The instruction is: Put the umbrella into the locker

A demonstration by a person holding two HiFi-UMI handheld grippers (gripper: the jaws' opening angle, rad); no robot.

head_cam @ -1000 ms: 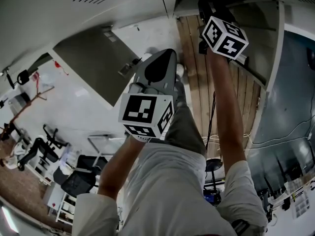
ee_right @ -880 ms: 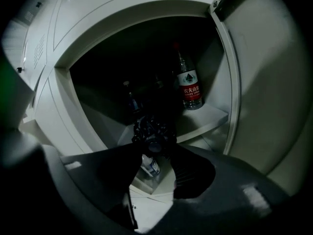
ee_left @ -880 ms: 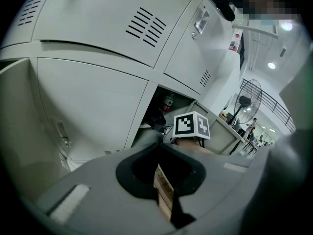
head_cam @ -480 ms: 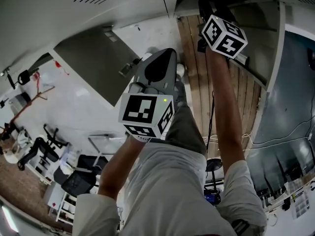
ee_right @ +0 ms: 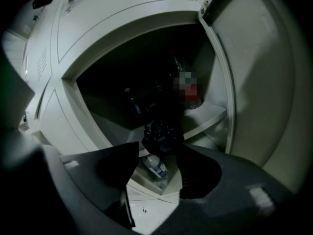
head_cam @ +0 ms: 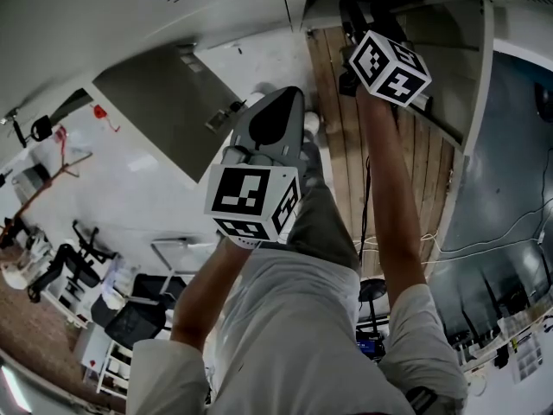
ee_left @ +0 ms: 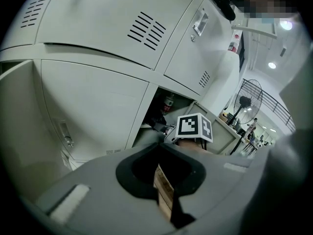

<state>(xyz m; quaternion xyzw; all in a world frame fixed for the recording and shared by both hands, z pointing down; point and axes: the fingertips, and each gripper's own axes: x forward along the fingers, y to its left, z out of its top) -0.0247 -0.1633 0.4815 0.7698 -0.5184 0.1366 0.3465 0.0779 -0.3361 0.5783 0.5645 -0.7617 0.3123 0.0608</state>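
Left tool (ee_left: 160, 146) closed, empty; right tool (ee_right: 159, 153) just widening, gaping before one umbrella (ee_right: 160, 135) in one locker (ee_right: 127, 26)

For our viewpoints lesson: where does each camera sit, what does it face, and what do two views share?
Head view: on head, facing down; both arms, left gripper, right gripper.
Left gripper view: along shut jaws toward locker doors.
Right gripper view: into the locker; jaws just opening, umbrella loose between them.
Shared: head and left gripper views show right gripper's cube.

I'm in a workplace locker area: grey metal lockers (ee_left: 93, 102) ahead, office chairs (head_cam: 130, 320) and a pedestal fan (ee_left: 248, 96) nearby.
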